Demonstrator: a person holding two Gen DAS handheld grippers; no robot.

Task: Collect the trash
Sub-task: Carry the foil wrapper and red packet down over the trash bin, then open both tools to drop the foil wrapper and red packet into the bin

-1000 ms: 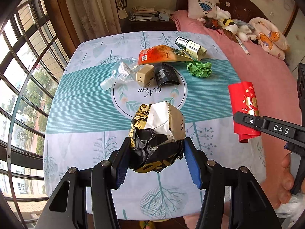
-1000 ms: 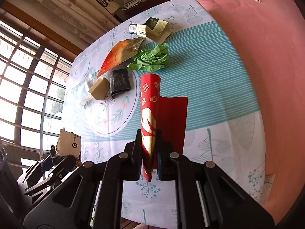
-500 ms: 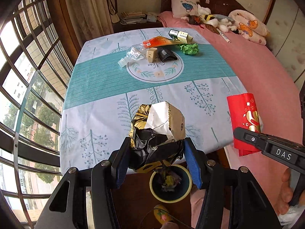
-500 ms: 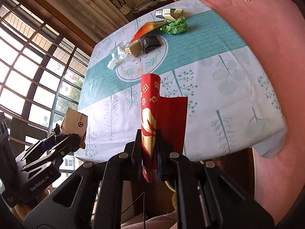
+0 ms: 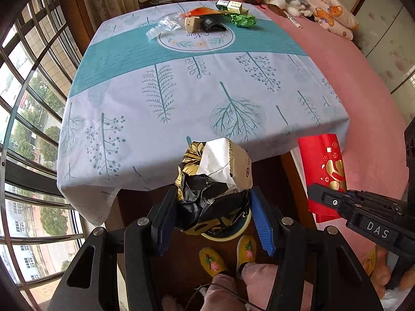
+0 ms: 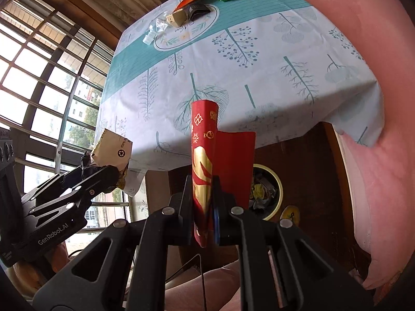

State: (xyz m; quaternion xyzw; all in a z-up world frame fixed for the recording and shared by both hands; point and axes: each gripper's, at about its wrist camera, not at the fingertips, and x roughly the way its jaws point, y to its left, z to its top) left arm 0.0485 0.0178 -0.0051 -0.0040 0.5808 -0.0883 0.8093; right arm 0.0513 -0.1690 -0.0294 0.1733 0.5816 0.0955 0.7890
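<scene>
My left gripper [image 5: 212,207] is shut on a crumpled black, gold and brown wrapper bundle [image 5: 215,176], held off the table's near edge, above a yellow-rimmed trash bin [image 5: 228,234] on the floor. My right gripper [image 6: 203,194] is shut on a folded red and gold envelope [image 6: 203,150]; the bin [image 6: 269,189] lies just right of it, holding trash. The envelope [image 5: 323,171] and right gripper show at the right of the left wrist view. More trash lies at the table's far end: a green paper ball [image 5: 242,20], an orange packet [image 5: 202,12], a black pouch [image 5: 211,24], a clear plastic bottle [image 5: 163,27].
The table with the leaf-print cloth [image 5: 181,90] fills the middle. A pink bed [image 5: 363,83] with soft toys runs along the right. Barred windows [image 5: 28,103] stand left. The person's yellow slippers [image 5: 228,256] are on the floor by the bin.
Both grippers have drawn back from over the table to beyond its near edge and dropped lower, each still holding its piece. The bin has come into view below them.
</scene>
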